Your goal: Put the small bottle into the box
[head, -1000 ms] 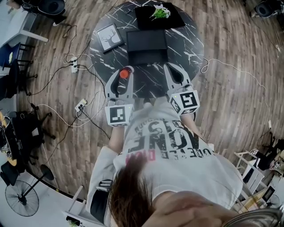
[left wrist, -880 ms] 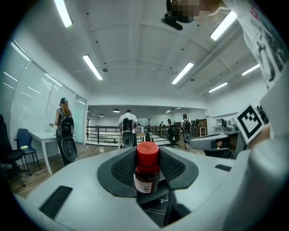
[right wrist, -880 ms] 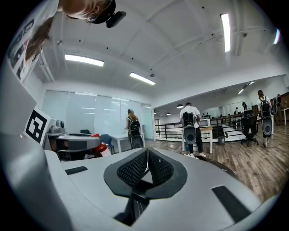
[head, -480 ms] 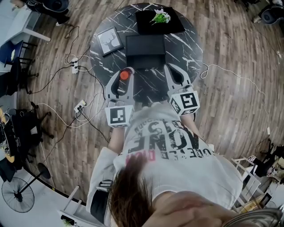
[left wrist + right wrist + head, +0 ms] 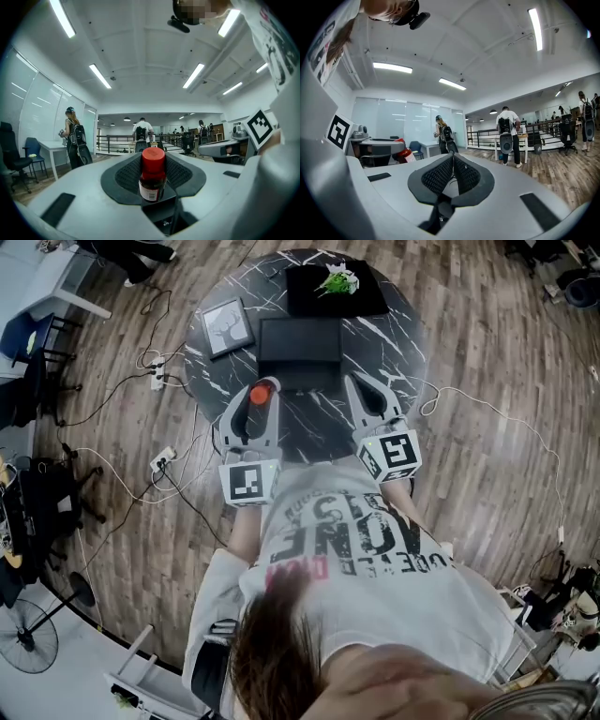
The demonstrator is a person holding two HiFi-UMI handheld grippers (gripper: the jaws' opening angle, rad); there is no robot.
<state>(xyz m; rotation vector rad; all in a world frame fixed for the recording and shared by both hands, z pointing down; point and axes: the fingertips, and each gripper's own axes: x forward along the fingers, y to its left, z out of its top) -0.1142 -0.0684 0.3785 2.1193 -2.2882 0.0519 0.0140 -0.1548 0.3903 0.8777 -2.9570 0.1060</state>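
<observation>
A small bottle (image 5: 260,396) with a red cap and a dark body stands upright between the jaws of my left gripper (image 5: 255,407), which is shut on it. In the left gripper view the bottle (image 5: 152,174) fills the middle of the left gripper (image 5: 154,190). The open black box (image 5: 300,343) lies on the round black marble table (image 5: 394,343), just beyond the bottle. My right gripper (image 5: 360,385) hovers over the table's near edge, right of the box. In its own view the right gripper (image 5: 452,164) is shut, its pads touching with nothing between them.
A framed picture (image 5: 228,327) lies left of the box. Behind the box sits a black tray with a green plant (image 5: 336,282). Cables and a power strip (image 5: 164,462) trail over the wooden floor left of the table. Several people stand far off in the room.
Both grippers have edged forward over the table toward the box. The bottle stays held in the left gripper; the right stays shut.
</observation>
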